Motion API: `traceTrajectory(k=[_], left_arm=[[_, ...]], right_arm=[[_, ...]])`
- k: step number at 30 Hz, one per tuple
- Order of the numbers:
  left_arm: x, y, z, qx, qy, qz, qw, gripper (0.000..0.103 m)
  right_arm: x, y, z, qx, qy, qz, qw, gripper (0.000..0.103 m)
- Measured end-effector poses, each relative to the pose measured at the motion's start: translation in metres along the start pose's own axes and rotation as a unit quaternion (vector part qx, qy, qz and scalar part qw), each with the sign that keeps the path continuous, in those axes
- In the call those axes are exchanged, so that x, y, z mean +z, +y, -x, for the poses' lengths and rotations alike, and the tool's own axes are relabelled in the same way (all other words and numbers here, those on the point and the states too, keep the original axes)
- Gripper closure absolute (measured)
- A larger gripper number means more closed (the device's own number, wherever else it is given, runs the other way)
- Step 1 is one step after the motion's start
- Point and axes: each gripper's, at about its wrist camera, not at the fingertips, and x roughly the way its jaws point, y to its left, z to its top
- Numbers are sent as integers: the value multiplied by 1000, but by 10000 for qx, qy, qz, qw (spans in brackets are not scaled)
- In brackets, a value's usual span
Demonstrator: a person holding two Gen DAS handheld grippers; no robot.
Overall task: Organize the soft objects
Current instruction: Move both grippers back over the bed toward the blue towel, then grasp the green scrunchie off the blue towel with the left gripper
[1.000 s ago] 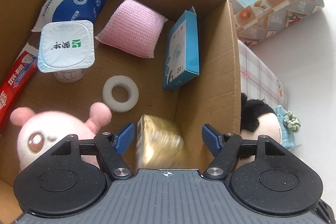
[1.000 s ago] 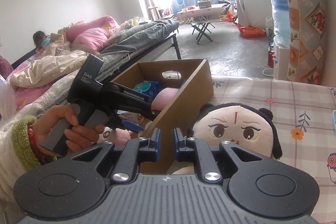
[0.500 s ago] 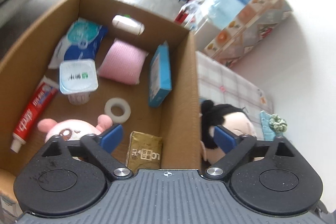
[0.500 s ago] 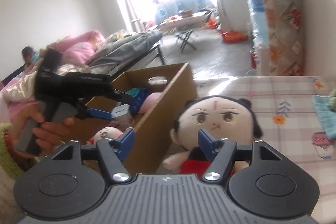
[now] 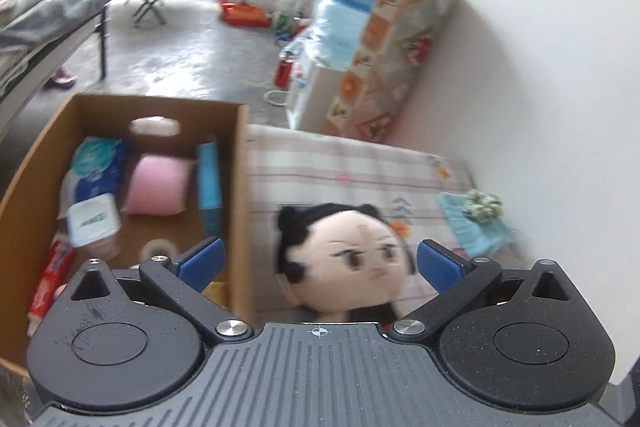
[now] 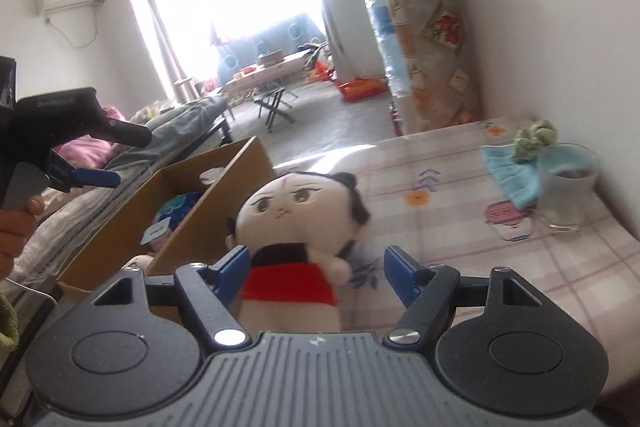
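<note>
A black-haired plush doll (image 6: 296,223) in a red top sits on the checked cloth, leaning against the right wall of a cardboard box (image 6: 208,215). My right gripper (image 6: 316,267) is open, its fingers either side of the doll's body without touching. My left gripper (image 5: 320,263) is open and empty, raised above the doll's head (image 5: 352,255) and the box wall (image 5: 242,187). It also shows at the left of the right wrist view (image 6: 80,171). A pink sponge (image 5: 158,185) and a pink plush (image 5: 60,291) lie in the box.
The box also holds a blue tissue pack (image 5: 96,167), a blue carton (image 5: 209,183), a yogurt cup (image 5: 92,221), a tape roll (image 5: 160,249) and toothpaste (image 5: 50,279). A light-blue cloth (image 6: 516,175) with a green scrunchie (image 6: 534,139) and a glass (image 6: 568,199) lie right. A wall stands close right.
My left gripper rose out of the box and swung right over the doll, opening wider. My right gripper opened from shut and moved closer around the doll's body.
</note>
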Motion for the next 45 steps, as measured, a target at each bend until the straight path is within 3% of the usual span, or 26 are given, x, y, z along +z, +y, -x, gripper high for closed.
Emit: traceTrajectory(k=[11, 15, 20, 28, 31, 38, 42, 45], left_arm=[[12, -127, -66, -620, 484, -817, 9935, 0], [20, -169, -114, -805, 959, -829, 9887, 0], [37, -213, -178, -936, 1414, -831, 9820, 0], [42, -264, -291, -983, 2009, -787, 9715, 2], [38, -278, -328, -936, 2212, -895, 9666, 8], [25, -288, -390, -825, 2576, -872, 9588, 46], [21, -280, -397, -820, 2549, -632, 9614, 65], [21, -277, -386, -793, 2446, -686, 9639, 68]], right_arm=[[23, -70, 41, -687, -817, -62, 9943, 26], [26, -98, 42, -823, -964, -276, 9915, 26], [59, -122, 28, -1148, -926, 16, 9891, 26], [61, -144, -1, -1031, -906, 53, 9905, 21], [62, -157, -11, -1043, -872, 8, 9907, 21], [59, -185, -27, -1126, -827, -193, 9900, 21], [54, -195, -33, -1216, -760, -267, 9893, 21], [57, -196, -32, -1227, -723, -297, 9894, 21]])
